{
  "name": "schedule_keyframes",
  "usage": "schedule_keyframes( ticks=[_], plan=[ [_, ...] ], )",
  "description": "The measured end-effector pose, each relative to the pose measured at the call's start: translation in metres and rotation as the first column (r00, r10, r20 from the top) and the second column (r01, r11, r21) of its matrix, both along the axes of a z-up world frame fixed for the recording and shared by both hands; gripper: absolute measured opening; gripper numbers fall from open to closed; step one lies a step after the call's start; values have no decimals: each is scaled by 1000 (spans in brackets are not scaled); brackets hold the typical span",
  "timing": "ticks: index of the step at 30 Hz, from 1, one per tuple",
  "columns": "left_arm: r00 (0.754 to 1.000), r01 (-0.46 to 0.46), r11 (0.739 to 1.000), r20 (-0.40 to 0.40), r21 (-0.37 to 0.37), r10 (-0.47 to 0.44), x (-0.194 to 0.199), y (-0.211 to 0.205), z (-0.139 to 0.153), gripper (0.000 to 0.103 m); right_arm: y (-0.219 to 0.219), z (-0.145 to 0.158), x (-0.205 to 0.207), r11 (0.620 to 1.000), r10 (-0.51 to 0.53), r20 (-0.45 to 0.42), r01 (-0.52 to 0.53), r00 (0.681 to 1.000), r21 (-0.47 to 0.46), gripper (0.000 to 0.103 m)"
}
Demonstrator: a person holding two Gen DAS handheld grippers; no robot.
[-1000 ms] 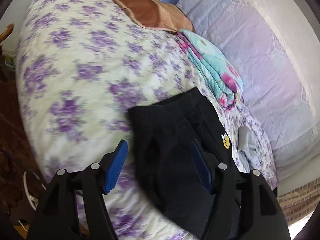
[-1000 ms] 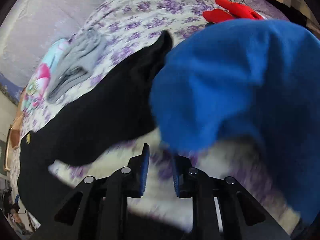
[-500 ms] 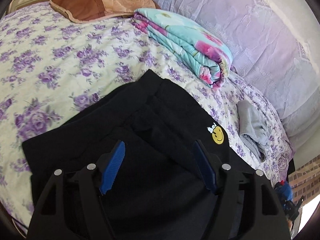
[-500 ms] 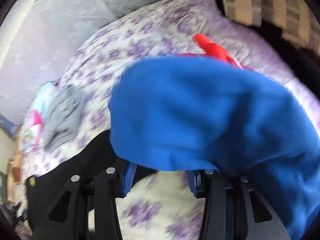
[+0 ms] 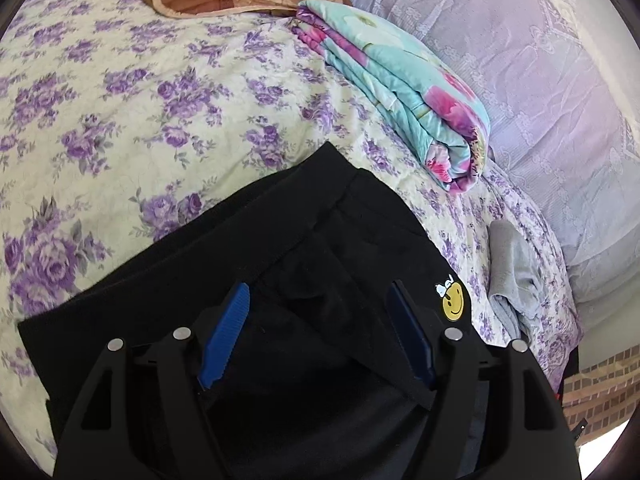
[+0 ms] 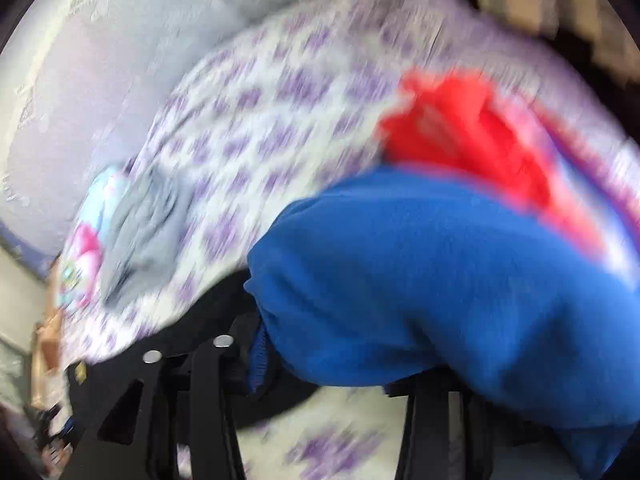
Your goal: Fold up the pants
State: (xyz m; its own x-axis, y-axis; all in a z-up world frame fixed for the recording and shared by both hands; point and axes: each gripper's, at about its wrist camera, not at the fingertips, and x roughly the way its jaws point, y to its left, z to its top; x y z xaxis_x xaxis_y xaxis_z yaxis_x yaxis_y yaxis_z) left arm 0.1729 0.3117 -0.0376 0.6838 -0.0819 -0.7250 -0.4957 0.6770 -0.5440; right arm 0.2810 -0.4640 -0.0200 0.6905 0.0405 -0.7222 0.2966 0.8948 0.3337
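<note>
Matte black knit pants (image 5: 304, 248) beneath spread ribbed fingers (image 5: 226, 334); right fingers' state unclear behind blue fleece (image 6: 420, 288).

Black pants (image 5: 304, 248) lie flat on the floral bedspread (image 5: 132, 92), waistband toward the far side. A yellow smiley patch (image 5: 454, 302) sits near their right edge.
</note>
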Motion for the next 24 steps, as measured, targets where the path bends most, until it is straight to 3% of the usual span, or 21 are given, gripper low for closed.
schedule_keyframes(
  ticks=[2, 3, 4, 5, 6, 8, 13, 15, 18, 22, 24],
  plan=[
    [1000, 2, 1000, 5, 0, -2, -4, -2, 3, 69, -47, 34, -9, 978, -150, 102, 163, 983, -127, 28],
    [1000, -1, 1000, 7, 13, 0, -7, -2, 6, 69, -68, 56, -21, 916, -271, 152, 303, 951, -264, 34],
    [1000, -7, 1000, 5, 24, 7, -9, -1, 8, 69, -72, 73, -30, 810, -342, 184, 388, 922, -439, 38],
    [1000, -12, 999, 5, 30, 12, -9, 1, 9, 69, -72, 82, -35, 753, -348, 180, 388, 920, -531, 38],
    [1000, -16, 999, 4, 31, 16, -8, 2, 9, 69, -72, 86, -40, 784, -320, 125, 337, 939, -521, 38],
    [1000, -22, 1000, 2, 20, 22, -4, 4, 7, 69, -64, 86, -53, 842, -288, 117, 309, 951, -441, 47],
    [1000, 30, 999, 3, 13, -30, 5, -12, 4, 69, -29, 66, -81, 951, -141, 202, 190, 969, -245, 54],
    [999, 49, 998, 2, 29, -49, 7, -17, 5, 69, -7, 46, -78, 987, -54, 198, 83, 979, -138, 63],
    [999, 53, 998, 4, 36, -53, 9, -16, 7, 69, 21, 3, -46, 998, 65, 69, -65, 996, 0, 63],
    [1000, 25, 999, -12, 39, -24, 11, -6, 6, 69, 29, -35, -30, 993, 33, -32, -29, 999, 117, 63],
    [1000, 12, 999, -21, 36, -11, 12, 1, 3, 69, 27, -53, -26, 971, 27, -47, -15, 999, 238, 64]
  ],
)
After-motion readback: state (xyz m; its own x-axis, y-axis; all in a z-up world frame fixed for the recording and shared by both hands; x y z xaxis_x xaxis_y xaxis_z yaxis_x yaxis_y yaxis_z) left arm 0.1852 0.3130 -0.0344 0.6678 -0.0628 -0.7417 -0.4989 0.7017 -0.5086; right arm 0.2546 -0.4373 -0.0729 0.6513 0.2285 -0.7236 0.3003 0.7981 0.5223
